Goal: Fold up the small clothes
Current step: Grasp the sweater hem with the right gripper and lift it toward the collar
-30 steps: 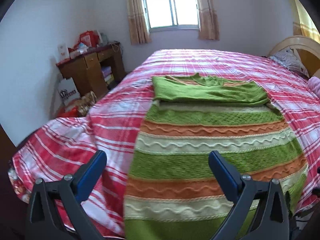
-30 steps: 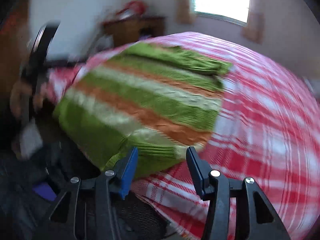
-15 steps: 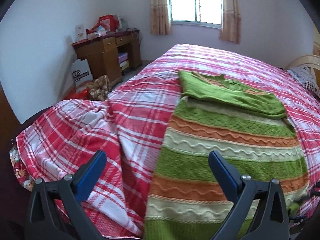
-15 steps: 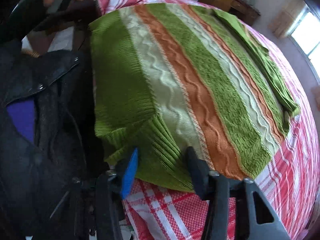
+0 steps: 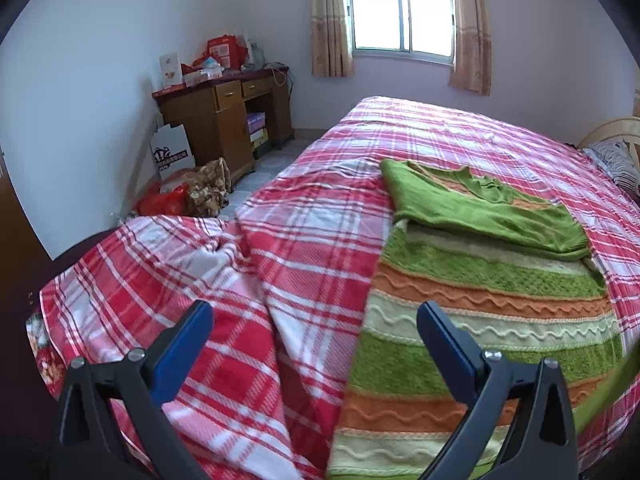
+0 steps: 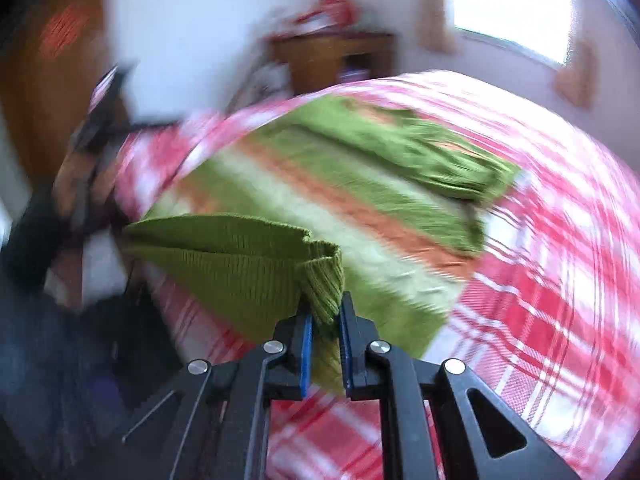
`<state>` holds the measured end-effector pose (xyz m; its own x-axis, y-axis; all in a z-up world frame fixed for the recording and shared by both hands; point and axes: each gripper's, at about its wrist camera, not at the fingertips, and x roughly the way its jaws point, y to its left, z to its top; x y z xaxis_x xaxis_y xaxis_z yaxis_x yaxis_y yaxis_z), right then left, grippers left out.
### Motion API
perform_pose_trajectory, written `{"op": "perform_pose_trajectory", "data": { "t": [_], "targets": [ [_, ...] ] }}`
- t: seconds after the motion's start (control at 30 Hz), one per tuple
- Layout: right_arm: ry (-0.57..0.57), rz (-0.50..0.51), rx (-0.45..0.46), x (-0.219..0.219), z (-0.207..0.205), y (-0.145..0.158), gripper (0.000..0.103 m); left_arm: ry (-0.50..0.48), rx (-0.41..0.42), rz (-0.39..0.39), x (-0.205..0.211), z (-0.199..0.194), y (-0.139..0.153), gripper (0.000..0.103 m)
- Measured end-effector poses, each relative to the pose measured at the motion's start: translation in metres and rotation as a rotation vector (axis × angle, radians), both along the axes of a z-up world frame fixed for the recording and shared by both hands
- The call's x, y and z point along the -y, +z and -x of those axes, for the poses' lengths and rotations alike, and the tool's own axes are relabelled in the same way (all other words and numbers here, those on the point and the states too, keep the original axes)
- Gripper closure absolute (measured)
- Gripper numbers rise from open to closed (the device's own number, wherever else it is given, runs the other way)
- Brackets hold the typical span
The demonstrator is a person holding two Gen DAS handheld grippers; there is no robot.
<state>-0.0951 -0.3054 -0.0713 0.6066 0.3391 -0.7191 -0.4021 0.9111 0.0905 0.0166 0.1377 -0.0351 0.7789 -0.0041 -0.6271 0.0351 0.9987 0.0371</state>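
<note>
Right gripper (image 6: 325, 316) closing on sweater hem (image 6: 320, 280); desk (image 5: 224, 120) beyond.

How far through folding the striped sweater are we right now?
Done: the sleeves lie folded across the top of the striped sweater. In hand: the right claw is closing on the green ribbed hem, lifted off the plaid bedspread. Left: the left claw hangs open and empty, and the bottom-up fold is not laid yet.

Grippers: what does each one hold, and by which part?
Right gripper: closing on the sweater at its green ribbed hem corner. Left gripper: nothing.
</note>
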Motion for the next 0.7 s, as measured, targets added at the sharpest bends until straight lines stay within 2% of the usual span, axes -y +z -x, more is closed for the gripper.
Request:
{"op": "perform_pose_trajectory", "data": {
  "t": [0.13,0.2,0.47,0.53,0.6,0.63,0.7],
  "targets": [
    [-0.19,-0.059,-0.048,0.025,-0.032,-0.035,0.092,-0.047,-0.02,0.014,-0.011,-0.002,0.001,0.0],
    [-0.223,-0.079,-0.075,0.022,-0.044,-0.049,0.092,-0.104,-0.028,0.02,-0.013,-0.001,-0.001,0.0],
    [-0.261,-0.141,-0.088,0.027,-0.041,-0.061,0.092,-0.432,-0.067,-0.014,0.024,0.012,-0.018,0.0],
    [-0.261,-0.144,-0.087,0.028,-0.04,-0.061,0.092,-0.457,-0.079,-0.046,0.035,0.009,-0.024,0.0],
    [-0.261,-0.143,-0.09,0.027,-0.042,-0.062,0.092,-0.482,-0.113,-0.034,0.046,0.0,-0.032,0.009],
    [-0.26,-0.143,-0.091,0.027,-0.043,-0.062,0.092,-0.495,-0.145,-0.013,0.05,-0.006,-0.038,0.017],
    [-0.259,-0.141,-0.092,0.027,-0.043,-0.062,0.092,-0.488,-0.184,-0.018,0.055,-0.014,-0.047,0.027]
  ]
}}
